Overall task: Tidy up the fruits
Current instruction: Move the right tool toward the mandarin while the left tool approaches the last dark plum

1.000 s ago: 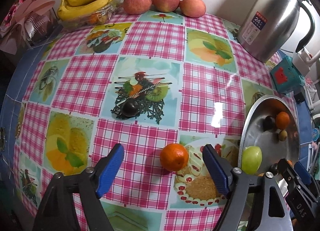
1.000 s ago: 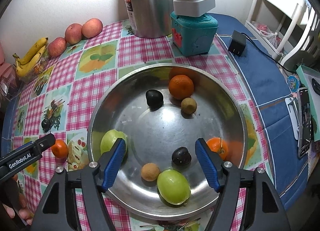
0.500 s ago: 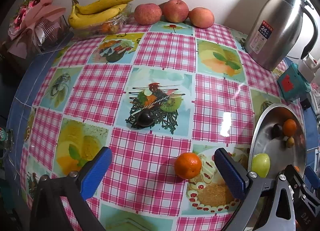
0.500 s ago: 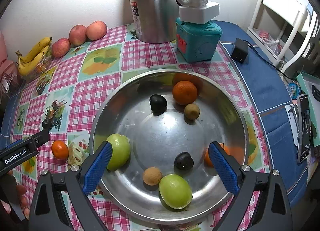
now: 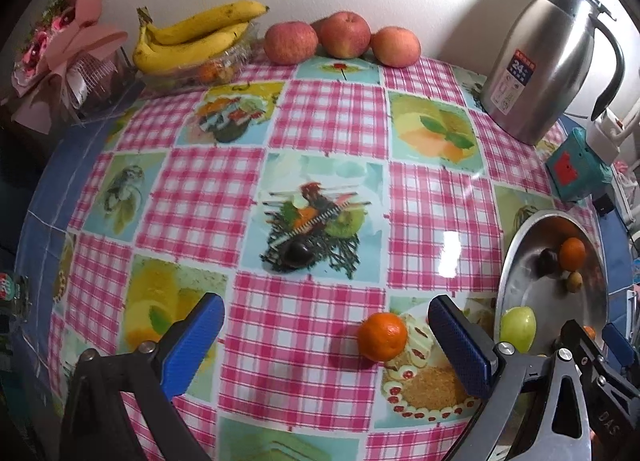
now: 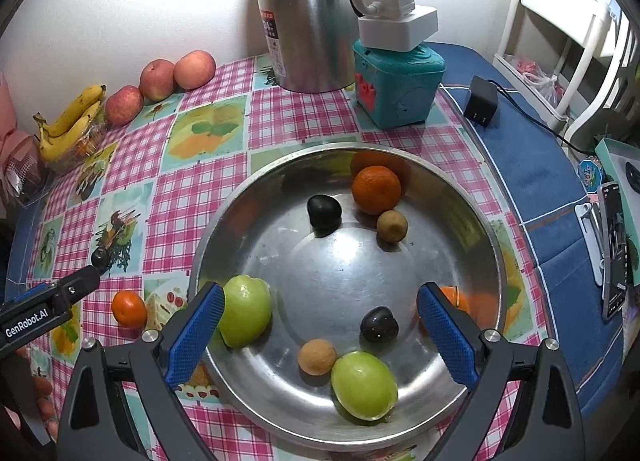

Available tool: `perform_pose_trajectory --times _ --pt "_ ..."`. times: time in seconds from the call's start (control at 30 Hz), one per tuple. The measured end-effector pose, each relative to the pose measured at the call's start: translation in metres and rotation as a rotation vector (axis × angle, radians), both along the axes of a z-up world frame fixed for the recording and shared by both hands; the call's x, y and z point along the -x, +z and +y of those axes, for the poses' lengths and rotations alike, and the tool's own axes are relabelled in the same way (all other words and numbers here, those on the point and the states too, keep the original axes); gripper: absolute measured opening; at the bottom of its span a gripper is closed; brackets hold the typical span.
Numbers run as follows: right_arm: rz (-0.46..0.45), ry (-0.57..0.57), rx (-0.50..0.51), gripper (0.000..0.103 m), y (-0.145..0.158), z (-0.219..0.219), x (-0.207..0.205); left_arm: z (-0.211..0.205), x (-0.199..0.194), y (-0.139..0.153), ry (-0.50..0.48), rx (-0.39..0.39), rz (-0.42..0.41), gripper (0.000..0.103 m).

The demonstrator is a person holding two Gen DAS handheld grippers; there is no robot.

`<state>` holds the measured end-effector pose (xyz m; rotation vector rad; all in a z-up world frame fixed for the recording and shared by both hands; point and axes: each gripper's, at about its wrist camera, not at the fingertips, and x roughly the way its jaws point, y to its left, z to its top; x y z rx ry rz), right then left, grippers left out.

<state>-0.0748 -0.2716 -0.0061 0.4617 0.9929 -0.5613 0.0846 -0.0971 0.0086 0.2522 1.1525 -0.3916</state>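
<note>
Between my left gripper (image 5: 326,335) fingers, spread wide and empty, small orange (image 5: 382,336) sits on desk (image 5: 328,109), nearer right finger. Right gripper (image 6: 320,317) fingers wide over steel bowl (image 6: 486,237), gripping nothing. Both wider than a second ago; dark plum (image 5: 299,253) beyond.

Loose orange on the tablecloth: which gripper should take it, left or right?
Left. The left gripper is open and the orange sits just ahead between its fingers. The right gripper, also open, hovers over the metal bowl, away from it.
</note>
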Motion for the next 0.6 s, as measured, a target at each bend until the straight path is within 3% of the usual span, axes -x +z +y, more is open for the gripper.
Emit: perform_pose_trajectory --times 0.4,0.6 --pt "0.016 0.049 0.009 0.097 0.002 0.022 -0.02 0.044 -0.03 0.02 0.065 -0.061 -0.113 0.103" --pt "0.01 0.074 -0.021 0.097 0.003 0.035 -0.031 0.069 -0.046 0.01 0.105 -0.054 -0.066 0.103"
